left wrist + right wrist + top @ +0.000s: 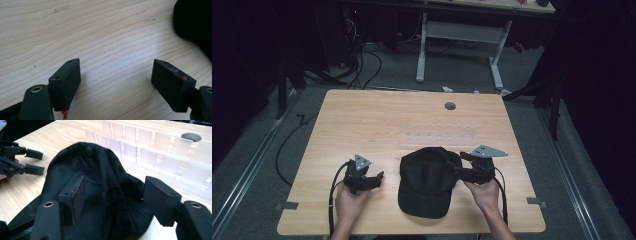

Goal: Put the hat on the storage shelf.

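A black cap (426, 182) lies on the wooden table (362, 120), brim toward the near edge. My right gripper (458, 165) is at the cap's right side, open, its jaws straddling the crown. In the right gripper view the cap (100, 167) sits under and between the spread jaws of the right gripper (115, 187), with no squeeze on the fabric visible. My left gripper (378, 178) is a short way left of the cap, open over bare wood. In the left gripper view its jaws (116, 67) hold nothing, and the cap's edge (193, 20) shows at the upper right.
Rows of clear plastic strips (439, 134) lie flat beyond the cap, also seen as strips (140, 145). A round grey grommet hole (450, 106) sits near the table's far edge. A white-legged desk (462, 30) stands on the floor behind.
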`<move>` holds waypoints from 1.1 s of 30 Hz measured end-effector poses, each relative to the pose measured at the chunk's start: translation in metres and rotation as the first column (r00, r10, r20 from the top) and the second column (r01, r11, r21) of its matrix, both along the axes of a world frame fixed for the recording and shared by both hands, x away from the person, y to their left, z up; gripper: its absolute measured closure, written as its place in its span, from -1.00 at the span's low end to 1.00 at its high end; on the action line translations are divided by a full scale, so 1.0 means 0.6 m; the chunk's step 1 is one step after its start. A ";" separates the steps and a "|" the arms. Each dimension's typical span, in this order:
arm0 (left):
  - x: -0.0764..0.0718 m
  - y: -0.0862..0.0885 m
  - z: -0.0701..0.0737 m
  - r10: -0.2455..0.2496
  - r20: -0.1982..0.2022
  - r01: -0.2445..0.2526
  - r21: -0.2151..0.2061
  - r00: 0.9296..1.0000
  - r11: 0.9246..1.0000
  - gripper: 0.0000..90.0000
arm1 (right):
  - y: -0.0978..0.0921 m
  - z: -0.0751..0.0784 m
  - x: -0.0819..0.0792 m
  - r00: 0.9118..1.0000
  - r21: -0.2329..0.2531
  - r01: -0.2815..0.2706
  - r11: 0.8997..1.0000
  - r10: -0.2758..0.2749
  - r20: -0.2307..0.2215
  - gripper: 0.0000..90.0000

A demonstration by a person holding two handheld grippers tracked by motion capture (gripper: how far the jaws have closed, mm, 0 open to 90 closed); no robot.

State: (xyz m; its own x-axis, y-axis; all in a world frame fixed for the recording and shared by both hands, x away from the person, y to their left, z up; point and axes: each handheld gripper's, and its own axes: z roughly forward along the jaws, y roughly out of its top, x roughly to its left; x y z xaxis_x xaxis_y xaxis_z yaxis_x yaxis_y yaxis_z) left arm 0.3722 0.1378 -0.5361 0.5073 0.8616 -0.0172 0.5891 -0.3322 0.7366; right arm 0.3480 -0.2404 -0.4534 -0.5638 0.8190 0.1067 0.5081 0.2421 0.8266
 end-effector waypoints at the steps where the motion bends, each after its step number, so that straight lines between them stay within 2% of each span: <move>1: 0.000 0.000 0.000 0.000 0.000 0.000 0.000 1.000 1.000 -0.47 | 0.006 0.001 0.009 1.000 -0.008 -0.011 1.000 0.011 0.000 -0.27; 14: 0.000 0.000 0.000 0.001 0.000 -0.001 0.000 1.000 1.000 -0.47 | 0.040 -0.003 0.054 0.998 -0.024 -0.053 0.998 0.052 -0.031 -0.34; 21: 0.000 0.000 0.000 0.001 0.000 -0.001 0.000 1.000 1.000 -0.47 | 0.047 -0.020 0.071 0.995 -0.040 -0.057 0.998 0.054 -0.084 -0.27; 23: 0.000 0.000 0.000 0.001 0.000 -0.001 0.000 1.000 1.000 -0.47 | 0.047 -0.025 0.075 0.994 -0.044 -0.058 0.997 0.053 -0.095 -0.22; 25: 0.000 0.000 0.000 0.001 0.000 -0.001 0.000 1.000 1.000 -0.47 | 0.048 -0.030 0.077 0.993 -0.050 -0.063 0.997 0.058 -0.106 -0.04; 27: 0.000 0.000 0.000 0.001 -0.001 -0.001 0.001 1.000 1.000 -0.47 | 0.047 -0.031 0.078 0.993 -0.055 -0.062 0.997 0.056 -0.108 0.09; 28: 0.000 0.000 0.000 0.001 0.000 -0.001 0.000 1.000 1.000 -0.47 | 0.047 -0.031 0.078 0.993 -0.055 -0.062 0.997 0.056 -0.108 0.09; 29: 0.000 0.000 0.000 0.001 0.000 -0.001 0.000 1.000 1.000 -0.47 | 0.045 -0.032 0.077 0.993 -0.065 -0.066 0.996 0.059 -0.105 0.21; 31: 0.000 0.000 0.000 0.001 0.000 -0.001 0.000 1.000 1.000 -0.47 | 0.044 -0.033 0.077 0.993 -0.069 -0.069 0.995 0.062 -0.101 0.27; 32: 0.000 0.000 0.000 0.001 0.000 -0.001 0.000 1.000 1.000 -0.47 | 0.042 -0.035 0.077 0.992 -0.071 -0.079 0.994 0.071 -0.106 0.40; 33: 0.000 0.000 0.000 0.001 0.000 -0.001 -0.001 1.000 1.000 -0.47 | 0.042 -0.035 0.077 0.992 -0.071 -0.079 0.994 0.071 -0.106 0.40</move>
State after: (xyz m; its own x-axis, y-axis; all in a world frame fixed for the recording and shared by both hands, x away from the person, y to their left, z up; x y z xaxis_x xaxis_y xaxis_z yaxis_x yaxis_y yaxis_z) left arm 0.3722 0.1376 -0.5361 0.5063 0.8622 -0.0177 0.5897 -0.3311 0.7367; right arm 0.3941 -0.2154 -0.4741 -0.6132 0.7825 0.1077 0.5678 0.3418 0.7488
